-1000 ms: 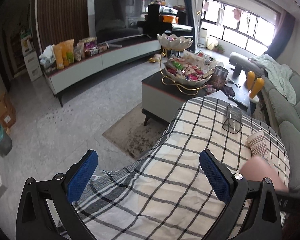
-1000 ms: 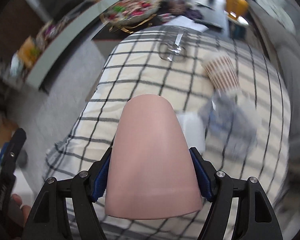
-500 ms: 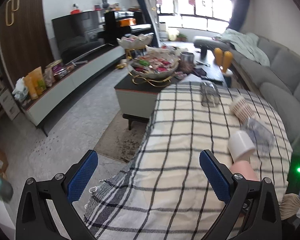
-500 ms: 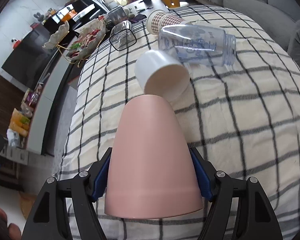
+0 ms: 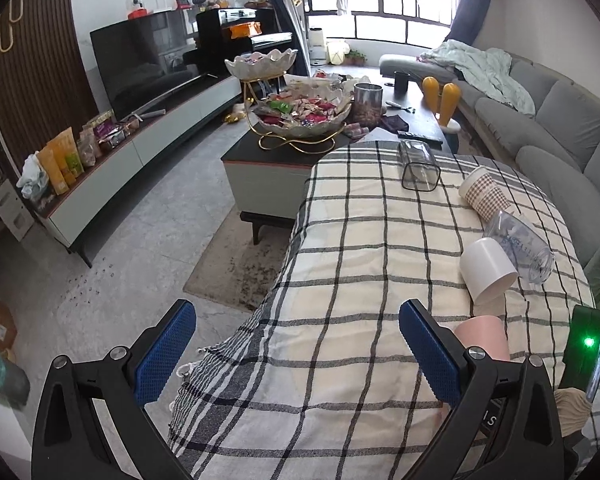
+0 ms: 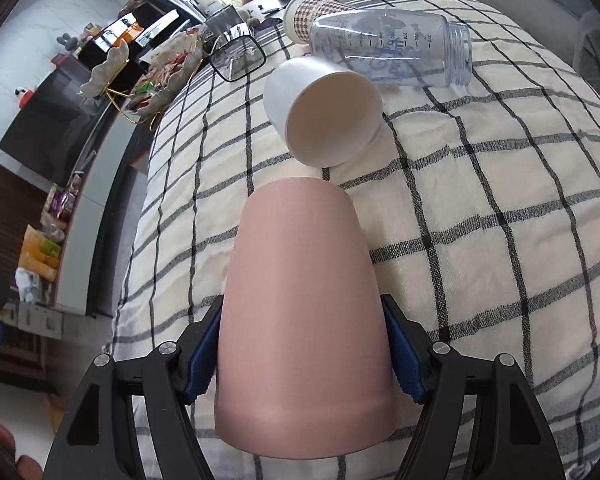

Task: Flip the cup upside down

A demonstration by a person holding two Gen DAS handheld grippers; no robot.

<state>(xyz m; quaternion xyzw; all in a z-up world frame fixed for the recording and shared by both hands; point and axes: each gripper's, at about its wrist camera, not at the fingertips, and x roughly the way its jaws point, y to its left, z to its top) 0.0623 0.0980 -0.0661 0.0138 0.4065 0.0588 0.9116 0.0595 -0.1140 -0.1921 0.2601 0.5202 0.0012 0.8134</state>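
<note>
We hold the smooth pink tapered cup [image 6: 304,320] in our right gripper [image 6: 304,356], its jaws closed on the cup's wider end, one blue pad on each side. The narrower closed base points away from us, out over the counter with its black-and-cream checked cloth [image 6: 480,184]. Whether the cup touches the cloth yet we cannot tell; from the left wrist view it sits low by the cloth's near edge [image 5: 485,336]. Our left gripper [image 5: 296,356] hangs with its jaws wide apart and empty, off to the side over the cloth.

In our judgement the cup is partway turned, and what remains is to bring the rim down flat. We should keep rotating the wrist until the base points straight up, then lower until the whole rim meets the cloth at once; a tilted landing on soft fabric would let it tip when we let go.

Just ahead lies a white paper cup on its side [image 6: 324,112], touching a clear plastic bottle with blue print [image 6: 392,52], and beyond them a brown houndstooth paper cup [image 6: 312,12]. We want the pink cup set down short of these, then the jaws opened gently and drawn straight back.
</note>
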